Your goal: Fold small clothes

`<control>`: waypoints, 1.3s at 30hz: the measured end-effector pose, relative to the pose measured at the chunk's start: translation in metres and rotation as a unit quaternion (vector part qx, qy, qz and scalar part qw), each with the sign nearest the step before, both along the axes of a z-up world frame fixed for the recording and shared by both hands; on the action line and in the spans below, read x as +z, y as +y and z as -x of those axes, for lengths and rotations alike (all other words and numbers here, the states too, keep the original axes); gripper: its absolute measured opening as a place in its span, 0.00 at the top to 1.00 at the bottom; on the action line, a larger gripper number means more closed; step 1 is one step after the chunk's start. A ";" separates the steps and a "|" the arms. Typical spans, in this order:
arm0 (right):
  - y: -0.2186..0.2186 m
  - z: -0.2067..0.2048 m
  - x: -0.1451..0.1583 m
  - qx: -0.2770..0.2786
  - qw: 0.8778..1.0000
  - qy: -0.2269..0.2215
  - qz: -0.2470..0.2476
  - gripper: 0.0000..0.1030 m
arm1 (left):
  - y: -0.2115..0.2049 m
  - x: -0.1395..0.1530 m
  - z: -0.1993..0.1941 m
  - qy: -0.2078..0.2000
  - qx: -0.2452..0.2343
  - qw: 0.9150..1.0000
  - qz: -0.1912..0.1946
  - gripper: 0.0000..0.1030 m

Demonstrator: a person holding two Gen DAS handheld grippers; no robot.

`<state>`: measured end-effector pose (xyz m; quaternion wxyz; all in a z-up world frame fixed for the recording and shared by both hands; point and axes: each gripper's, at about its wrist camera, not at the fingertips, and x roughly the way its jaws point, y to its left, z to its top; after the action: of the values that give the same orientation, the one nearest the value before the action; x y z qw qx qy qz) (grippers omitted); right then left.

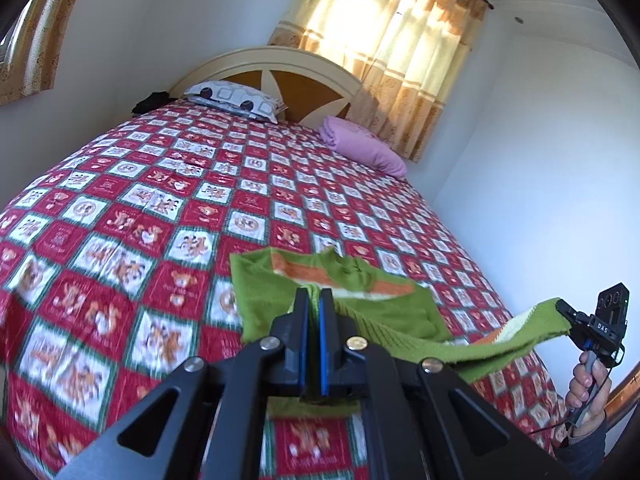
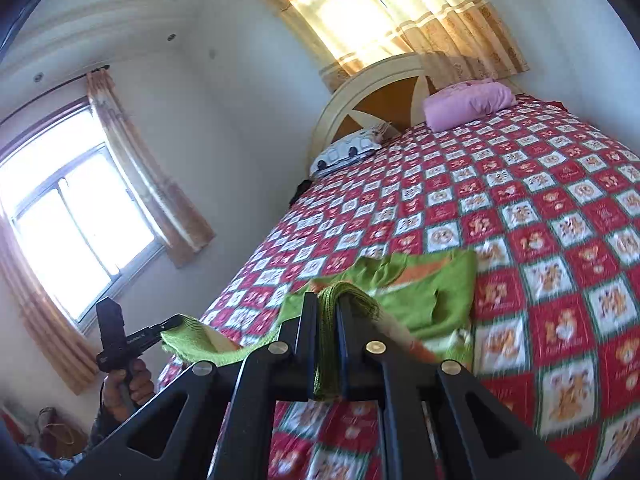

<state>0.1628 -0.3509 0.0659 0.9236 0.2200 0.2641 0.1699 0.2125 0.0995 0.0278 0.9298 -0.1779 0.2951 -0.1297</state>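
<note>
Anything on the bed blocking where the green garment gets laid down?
Nothing visible. Both the left gripper and right gripper already clamp the green garment; the bedspread around it is bare. The purple pillow sits far off by the headboard.

Red checkered teddy-bear bedspread [image 1: 168,208] covers the whole bed. Up at the arched headboard [image 1: 280,76] sit a white patterned pillow [image 1: 236,100] and a pink pillow [image 1: 360,146]. Tan curtains [image 1: 384,40] glow behind the headboard.
</note>
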 end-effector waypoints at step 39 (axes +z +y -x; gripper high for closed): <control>-0.004 -0.223 -0.156 -0.016 0.969 0.158 0.189 0.30 | -0.050 -0.117 -0.169 0.094 0.007 0.984 -0.153 0.44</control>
<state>0.3861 -0.3552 -0.0903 0.8977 0.0693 0.4302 0.0652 0.3812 0.0499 -0.0892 0.9149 -0.0467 0.3966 -0.0587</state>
